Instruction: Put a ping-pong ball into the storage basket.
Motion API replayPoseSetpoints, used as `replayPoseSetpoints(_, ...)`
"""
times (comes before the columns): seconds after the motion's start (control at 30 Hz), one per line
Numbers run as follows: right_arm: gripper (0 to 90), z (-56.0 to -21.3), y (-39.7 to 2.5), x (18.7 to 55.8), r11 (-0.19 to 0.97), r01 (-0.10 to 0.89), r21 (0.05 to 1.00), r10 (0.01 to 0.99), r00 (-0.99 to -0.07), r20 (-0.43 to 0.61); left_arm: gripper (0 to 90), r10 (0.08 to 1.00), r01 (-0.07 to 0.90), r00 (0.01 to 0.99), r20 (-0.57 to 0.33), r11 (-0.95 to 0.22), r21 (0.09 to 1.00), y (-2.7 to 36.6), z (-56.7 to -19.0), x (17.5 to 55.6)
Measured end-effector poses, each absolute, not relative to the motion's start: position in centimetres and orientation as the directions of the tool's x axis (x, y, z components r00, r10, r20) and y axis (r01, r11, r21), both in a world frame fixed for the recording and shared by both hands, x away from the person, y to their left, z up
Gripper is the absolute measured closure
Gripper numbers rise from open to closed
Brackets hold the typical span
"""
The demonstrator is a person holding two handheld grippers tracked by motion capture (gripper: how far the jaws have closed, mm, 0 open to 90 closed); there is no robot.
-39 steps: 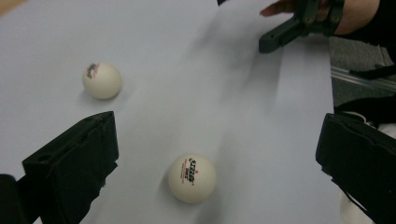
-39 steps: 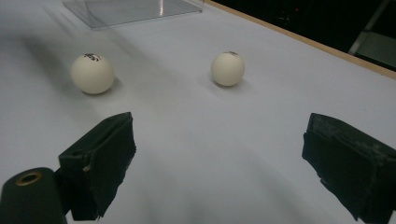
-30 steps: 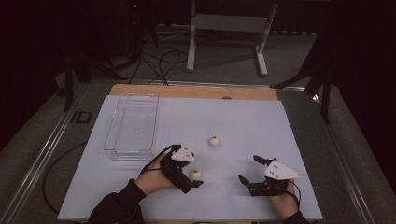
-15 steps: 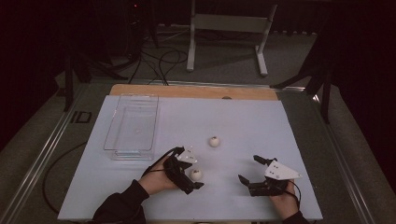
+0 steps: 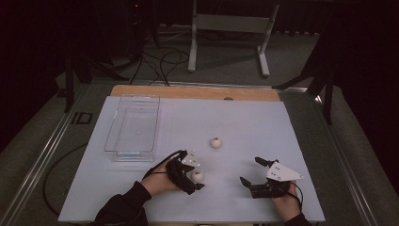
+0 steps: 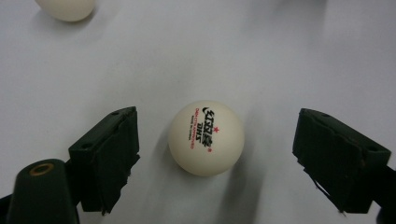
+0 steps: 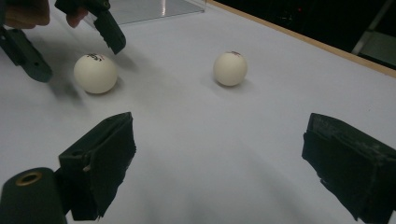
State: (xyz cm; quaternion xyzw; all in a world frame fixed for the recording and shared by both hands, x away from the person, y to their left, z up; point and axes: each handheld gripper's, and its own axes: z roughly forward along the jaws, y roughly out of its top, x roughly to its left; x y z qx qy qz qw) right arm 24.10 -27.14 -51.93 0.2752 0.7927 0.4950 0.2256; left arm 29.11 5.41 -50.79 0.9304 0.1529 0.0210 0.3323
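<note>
Two white table-tennis balls lie on the white desk (image 5: 282,122): one ball (image 5: 198,176) between the spread left gripper (image 5: 194,175), the other ball (image 5: 216,142) mid-desk. One clear plastic tray (image 5: 134,126) sits near the left edge. The right gripper (image 5: 251,172) is spread, empty.

A small white table-tennis ball with red and black printed lettering (image 6: 206,138) is seen resting on the white table surface, near the front edge and left of centre. A second plain white ball of the same kind (image 5: 216,142) lies farther back, well apart from it, right of an empty clear plastic rectangular tray (image 5: 134,126)
</note>
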Motion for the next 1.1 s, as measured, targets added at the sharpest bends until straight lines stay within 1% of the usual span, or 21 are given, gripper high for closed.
replayPoseSetpoints(0.03,9.3,-51.93,-27.13,24.09,0.359,0.213,0.908,0.659,-0.747,-0.085,16.3,0.297,0.267,0.953,-0.055,-0.743,0.614,5.39,-50.83,29.17)
replayPoseSetpoints(0.07,9.3,-51.93,-27.13,24.09,0.36,0.213,0.908,0.659,-0.747,-0.086,19.3,0.295,0.267,0.954,-0.057,-0.744,0.612,5.35,-50.92,29.17)
replayPoseSetpoints(0.17,9.3,-51.93,-27.15,24.09,0.36,0.212,0.909,0.659,-0.747,-0.086,23.4,0.288,0.255,0.957,-0.044,-0.756,0.603,5.2,-51.04,29.17)
replayPoseSetpoints(0.23,9.3,-51.92,-27.17,24.08,0.357,0.213,0.909,0.658,-0.748,-0.084,24.6,0.29,0.254,0.956,-0.038,-0.757,0.603,5.15,-51.1,29.18)
replayPoseSetpoints(0.43,9.3,-51.95,-27.17,24.1,0.354,0.215,0.91,0.659,-0.748,-0.08,36.1,0.292,0.247,0.956,-0.021,-0.764,0.596,5.02,-51.22,29.18)
replayPoseSetpoints(0.5,9.3,-51.94,-27.16,24.09,0.355,0.215,0.91,0.659,-0.748,-0.08,36.1,0.282,0.231,0.959,-0.007,-0.77,0.594,4.98,-51.25,29.16)
replayPoseSetpoints(0.53,9.3,-51.95,-27.16,24.09,0.356,0.216,0.909,0.658,-0.748,-0.08,39.9,0.281,0.231,0.96,-0.008,-0.77,0.595,4.97,-51.27,29.17)
replayPoseSetpoints(0.77,9.3,-51.96,-27.19,24.11,0.355,0.217,0.909,0.659,-0.748,-0.079,50.6,0.28,0.227,0.96,0.0,-0.778,0.585,4.84,-51.43,29.17)
replayPoseSetpoints(1.1,9.3,-51.94,-27.18,24.11,0.352,0.213,0.911,0.657,-0.75,-0.078,52.1,0.261,0.222,0.965,-0.017,-0.784,0.579,4.83,-50.87,29.26)
